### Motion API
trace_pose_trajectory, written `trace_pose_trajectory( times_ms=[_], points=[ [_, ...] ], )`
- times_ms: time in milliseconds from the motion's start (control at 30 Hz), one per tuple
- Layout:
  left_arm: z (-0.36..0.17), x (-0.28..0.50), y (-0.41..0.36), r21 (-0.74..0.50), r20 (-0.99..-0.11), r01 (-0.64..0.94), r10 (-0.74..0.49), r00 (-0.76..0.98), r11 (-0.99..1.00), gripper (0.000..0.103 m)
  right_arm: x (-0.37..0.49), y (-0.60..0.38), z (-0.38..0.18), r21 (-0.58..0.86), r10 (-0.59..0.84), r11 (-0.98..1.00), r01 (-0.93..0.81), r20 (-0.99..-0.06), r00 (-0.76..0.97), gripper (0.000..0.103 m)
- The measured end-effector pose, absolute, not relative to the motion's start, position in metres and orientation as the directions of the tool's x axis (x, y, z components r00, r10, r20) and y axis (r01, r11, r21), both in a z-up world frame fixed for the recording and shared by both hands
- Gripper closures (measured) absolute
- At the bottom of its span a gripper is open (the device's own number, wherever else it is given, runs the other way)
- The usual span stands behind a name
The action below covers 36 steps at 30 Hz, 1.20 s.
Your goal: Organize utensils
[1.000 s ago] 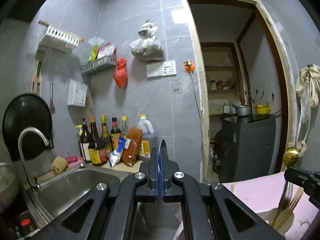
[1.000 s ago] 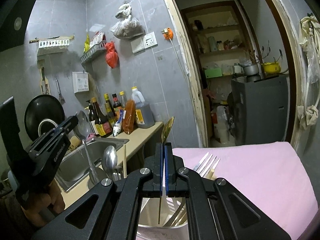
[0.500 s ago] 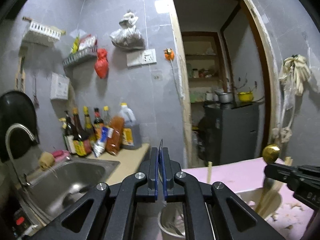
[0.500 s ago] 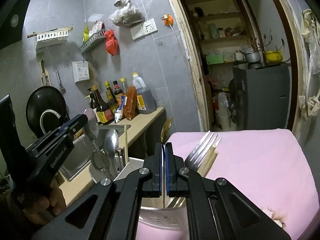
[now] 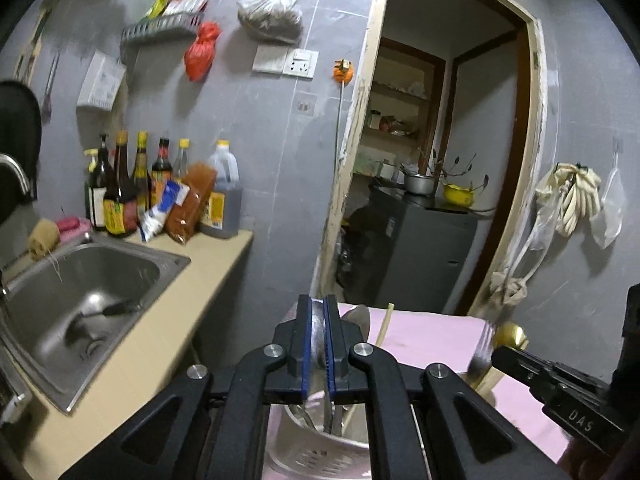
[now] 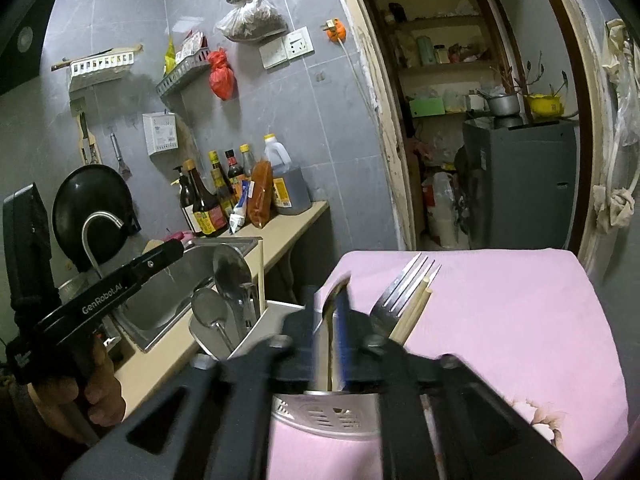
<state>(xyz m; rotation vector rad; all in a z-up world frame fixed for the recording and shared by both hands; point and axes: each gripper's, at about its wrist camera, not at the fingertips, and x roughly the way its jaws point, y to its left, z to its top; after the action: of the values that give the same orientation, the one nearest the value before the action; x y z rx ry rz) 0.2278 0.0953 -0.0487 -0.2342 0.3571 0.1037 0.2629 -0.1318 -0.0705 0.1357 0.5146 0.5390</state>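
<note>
A white slotted utensil holder [image 6: 320, 412] stands on a pink cloth [image 6: 500, 320]; it also shows in the left wrist view [image 5: 320, 452]. It holds silver spoons [image 6: 230, 272], a fork [image 6: 400, 292] and chopsticks [image 6: 412, 312]. My left gripper [image 5: 318, 344] is slightly open around a silver spoon [image 5: 318, 332] that stands in the holder. My right gripper [image 6: 328, 332] is blurred, its jaws slightly apart around a gold spoon [image 6: 334, 300] standing in the holder. The gold spoon's bowl [image 5: 514, 336] shows in the left wrist view.
A steel sink [image 5: 80, 292] sits in a beige counter [image 5: 168, 332] to the left, with sauce bottles [image 5: 132, 196] at the wall. A doorway [image 6: 480, 120] with a grey cabinet [image 6: 524, 184] lies behind the pink table.
Both grippers have come down to the holder and opened a little. The silver spoon and the gold spoon now stand in the holder.
</note>
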Motion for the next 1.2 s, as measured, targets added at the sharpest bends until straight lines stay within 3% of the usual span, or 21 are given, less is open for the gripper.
trace_pose_trajectory(
  times_ms=[33, 67, 333, 467, 667, 900, 1200],
  points=[
    [-0.049, 0.228, 0.095, -0.211, -0.366, -0.141, 0.056, 0.929, 0.967, 0.097, 0.261, -0.132, -0.069, 0.262, 0.524, 0.852, -0.453, -0.428, 0.737, 0.064],
    [-0.049, 0.228, 0.095, -0.213, -0.371, -0.138, 0.051, 0.927, 0.967, 0.097, 0.26, -0.134, -0.068, 0.266, 0.525, 0.851, -0.453, -0.421, 0.739, 0.061],
    [-0.043, 0.217, 0.091, -0.216, -0.389, -0.139, 0.045, 0.92, 0.966, 0.096, 0.244, -0.14, -0.046, 0.247, 0.495, 0.868, -0.43, -0.392, 0.775, 0.061],
    [-0.037, 0.211, 0.088, -0.223, -0.392, -0.126, 0.03, 0.92, 0.967, 0.079, 0.234, -0.149, -0.032, 0.234, 0.467, 0.883, -0.406, -0.372, 0.802, 0.053],
    [-0.024, 0.199, 0.078, -0.231, -0.375, -0.101, 0.008, 0.927, 0.968, 0.061, 0.221, -0.168, -0.021, 0.228, 0.418, 0.907, -0.355, -0.376, 0.827, 0.052],
    [-0.017, 0.186, 0.065, -0.227, -0.394, -0.086, -0.011, 0.919, 0.97, 0.049, 0.206, -0.193, -0.017, 0.218, 0.373, 0.926, -0.308, -0.397, 0.838, 0.042],
    [-0.015, 0.158, 0.044, -0.222, -0.432, -0.072, -0.032, 0.901, 0.972, 0.014, 0.181, -0.226, -0.005, 0.197, 0.325, 0.944, -0.266, -0.398, 0.858, 0.024]
  ],
)
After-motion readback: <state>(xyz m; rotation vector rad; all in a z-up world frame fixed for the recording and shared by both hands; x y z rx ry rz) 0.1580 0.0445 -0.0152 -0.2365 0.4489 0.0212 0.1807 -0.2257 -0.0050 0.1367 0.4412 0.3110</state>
